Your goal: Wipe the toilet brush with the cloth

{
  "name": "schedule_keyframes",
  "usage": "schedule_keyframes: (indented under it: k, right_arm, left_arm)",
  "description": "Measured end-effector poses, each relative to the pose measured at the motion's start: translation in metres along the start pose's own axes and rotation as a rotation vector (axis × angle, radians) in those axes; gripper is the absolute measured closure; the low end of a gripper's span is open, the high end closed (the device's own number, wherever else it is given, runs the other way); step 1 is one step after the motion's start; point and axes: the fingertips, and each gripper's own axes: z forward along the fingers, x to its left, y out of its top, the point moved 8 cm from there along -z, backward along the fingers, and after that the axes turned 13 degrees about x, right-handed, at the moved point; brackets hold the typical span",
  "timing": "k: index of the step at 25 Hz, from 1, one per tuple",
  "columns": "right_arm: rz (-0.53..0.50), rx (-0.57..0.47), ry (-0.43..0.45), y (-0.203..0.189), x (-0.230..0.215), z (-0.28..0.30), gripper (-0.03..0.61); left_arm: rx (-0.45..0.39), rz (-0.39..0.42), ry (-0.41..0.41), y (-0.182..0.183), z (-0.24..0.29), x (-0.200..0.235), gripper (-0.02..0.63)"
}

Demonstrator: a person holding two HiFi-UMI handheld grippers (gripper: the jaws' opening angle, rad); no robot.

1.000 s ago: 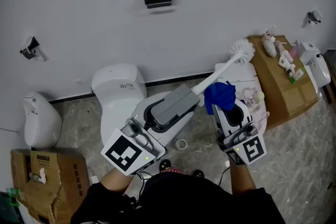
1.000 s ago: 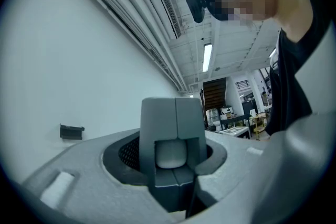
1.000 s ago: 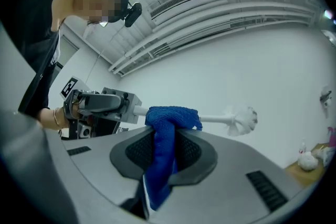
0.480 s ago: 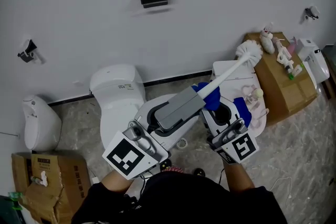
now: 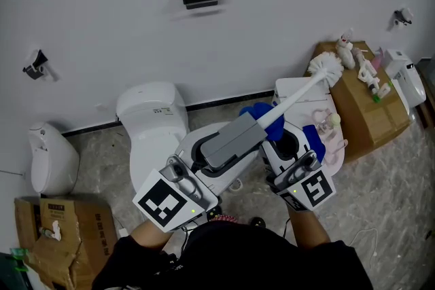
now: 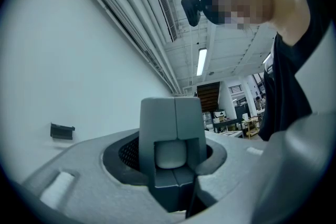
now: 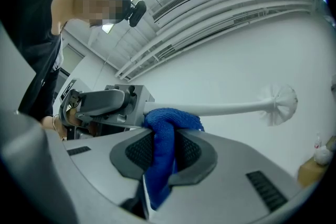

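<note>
1. Blue cloth (image 7: 167, 131) sits pinched between the jaws of our right gripper (image 7: 164, 140); the jaws are closed down to the cloth's thickness, and a fold bulges out past their tips.
2. We see that fold draped over the white handle of the toilet brush (image 7: 231, 108); it touches the handle just beside the tips of our left gripper (image 5: 257, 123).
3. Our left gripper is clamped on the handle's near end; in the left gripper view its two grey jaws stand closed around a pale rounded piece, and in the head view the handle comes out from between their tips.
4. From those jaws the brush slants up and to the right in the head view; its bristle head hangs in the air, well clear of both grippers, near the cardboard box (image 5: 363, 112).
5. We hold both grippers close together above the floor; a white toilet (image 5: 151, 115) stands just left of them.
</note>
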Motion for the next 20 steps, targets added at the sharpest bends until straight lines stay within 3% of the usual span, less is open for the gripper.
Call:
schedule_keyframes:
  k: [12, 20]
  right_arm:
    - [0.069, -0.007, 0.002, -0.001, -0.010, -0.004, 0.503]
    - [0.063, 0.009, -0.043, -0.004, -0.013, -0.007, 0.503]
  left_arm:
    - [0.006, -0.013, -0.009, 0.000, 0.003, -0.001, 0.428]
    - [-0.002, -0.011, -0.018, -0.002, -0.004, -0.001, 0.428]
